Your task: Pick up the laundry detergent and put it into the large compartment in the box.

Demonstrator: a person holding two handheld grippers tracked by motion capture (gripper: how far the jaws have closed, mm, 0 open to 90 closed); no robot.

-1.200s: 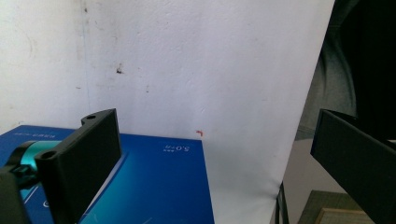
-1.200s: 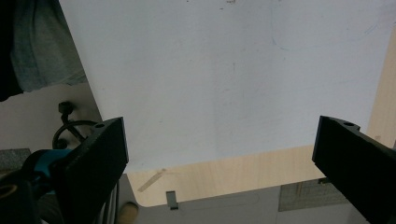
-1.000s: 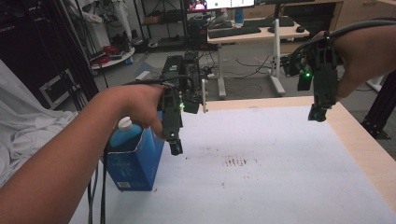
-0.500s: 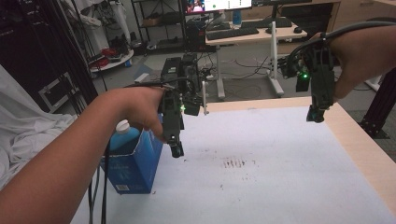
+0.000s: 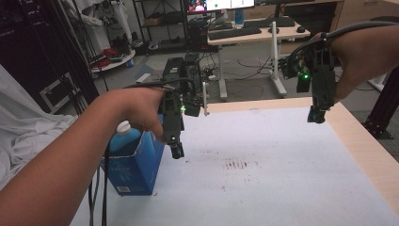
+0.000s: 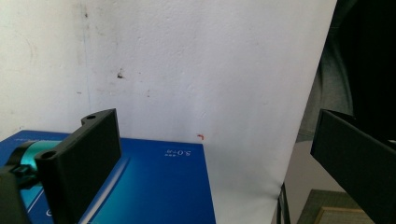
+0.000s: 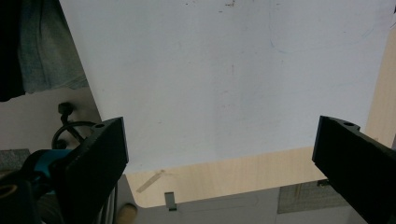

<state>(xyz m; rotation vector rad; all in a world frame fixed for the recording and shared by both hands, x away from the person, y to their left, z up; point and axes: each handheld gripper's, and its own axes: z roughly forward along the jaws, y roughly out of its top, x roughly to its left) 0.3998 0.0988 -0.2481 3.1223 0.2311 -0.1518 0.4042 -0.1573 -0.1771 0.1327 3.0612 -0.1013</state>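
At the left edge of the white table cover [image 5: 282,165] stood a blue carton [image 5: 136,165] with a white-capped bottle [image 5: 123,128] rising from its open top. In the left gripper view the blue carton's face lay just below and beside our jaws. Our left gripper [image 5: 176,150] hung just right of the carton, pointing down, its jaws spread wide and holding nothing. We judged ourselves in the approach step, the carton not yet grasped. The next move seemed to call for shifting the left gripper leftward over the carton and lining the jaws up on its wall or on the bottle's neck before closing. Our own left forearm [image 5: 70,155] crossed in front of the carton in the high view. Mid-table we saw only faint reddish smudges [image 5: 235,164], nothing to block us. At the far right corner our right gripper [image 5: 316,115] hovered above the table's wooden edge [image 5: 371,155], jaws apart and empty, well clear of the carton.
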